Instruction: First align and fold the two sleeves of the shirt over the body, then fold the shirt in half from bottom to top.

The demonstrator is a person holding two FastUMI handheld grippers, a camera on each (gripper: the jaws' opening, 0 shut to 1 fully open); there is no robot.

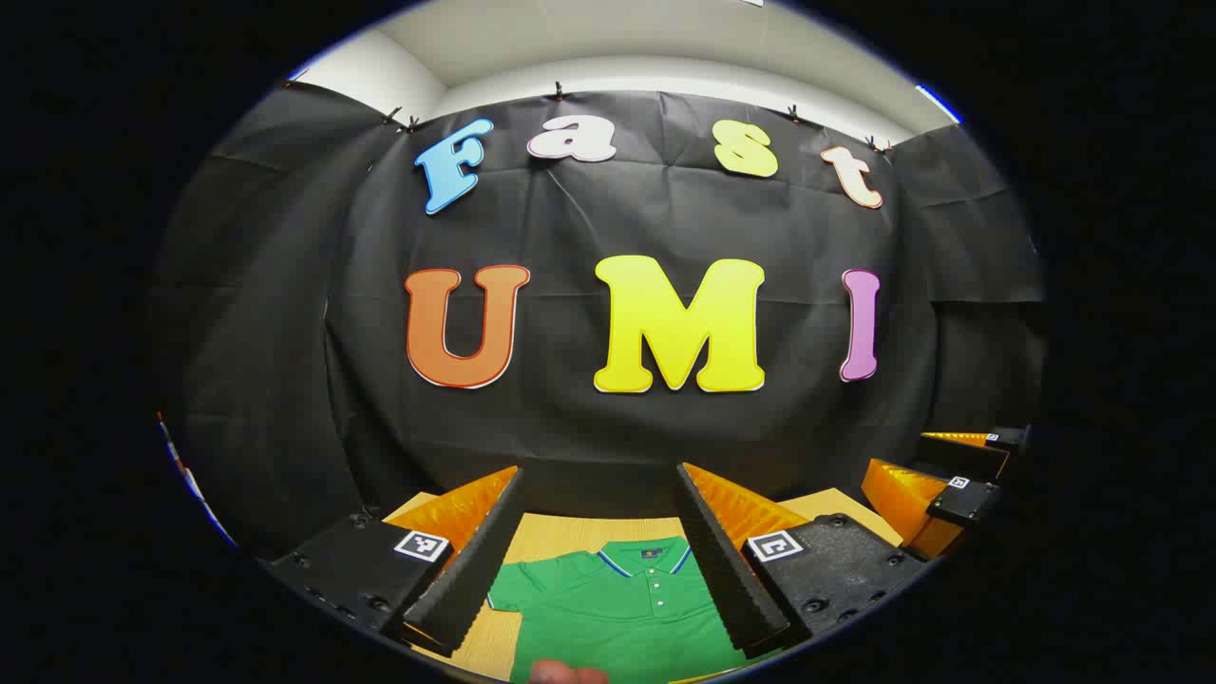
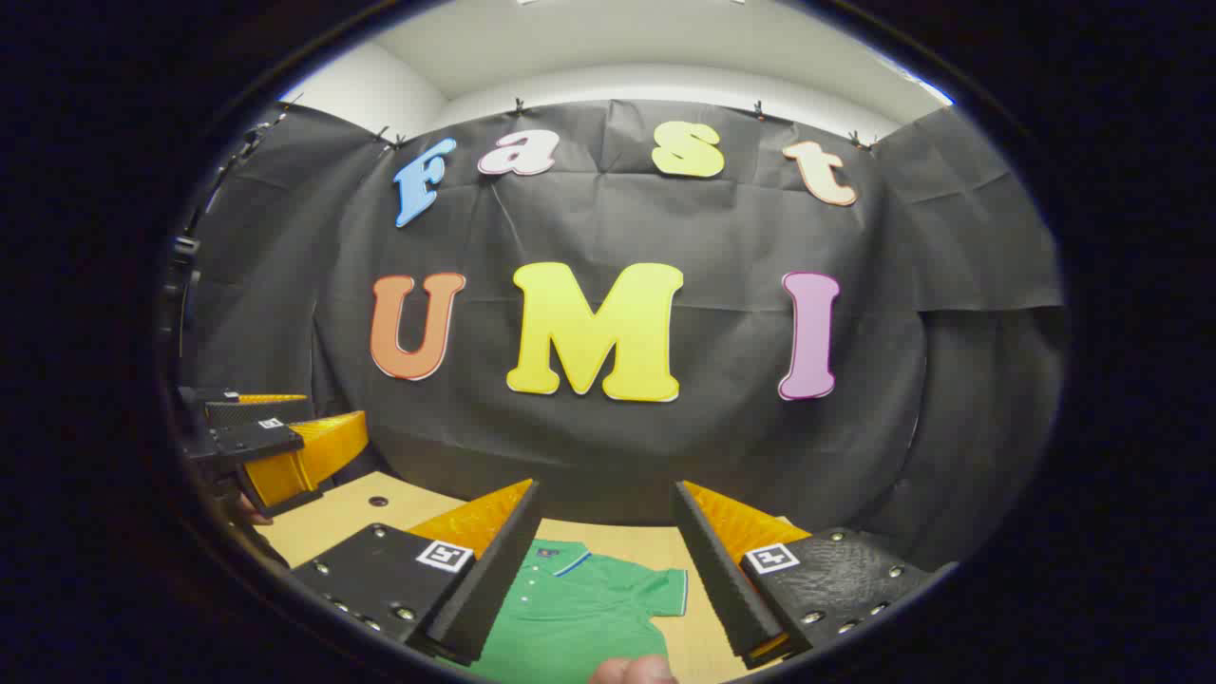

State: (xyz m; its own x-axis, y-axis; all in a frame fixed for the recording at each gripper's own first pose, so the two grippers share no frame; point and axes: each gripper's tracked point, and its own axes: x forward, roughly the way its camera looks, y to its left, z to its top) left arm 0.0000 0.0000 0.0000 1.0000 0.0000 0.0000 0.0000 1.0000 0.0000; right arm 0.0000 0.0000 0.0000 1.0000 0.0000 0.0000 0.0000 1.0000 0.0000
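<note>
Green short-sleeved polo shirt (image 1: 617,608) lying flat on the pale wooden bench (image 1: 560,534), collar towards the wall, left tongs (image 1: 597,532) and right tongs (image 2: 604,551) spread open above it, apparently not touching

black-draped recording booth (image 1: 285,313), wooden table (image 2: 332,522)

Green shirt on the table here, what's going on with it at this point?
A person holds a claw in each hand above a wooden table. A green polo shirt lies flat on it, collar toward the booth wall, with one short sleeve spread out to the side. The left claw and the right claw are both open and raised above the shirt, gripping nothing. No fold is visible yet.
</note>
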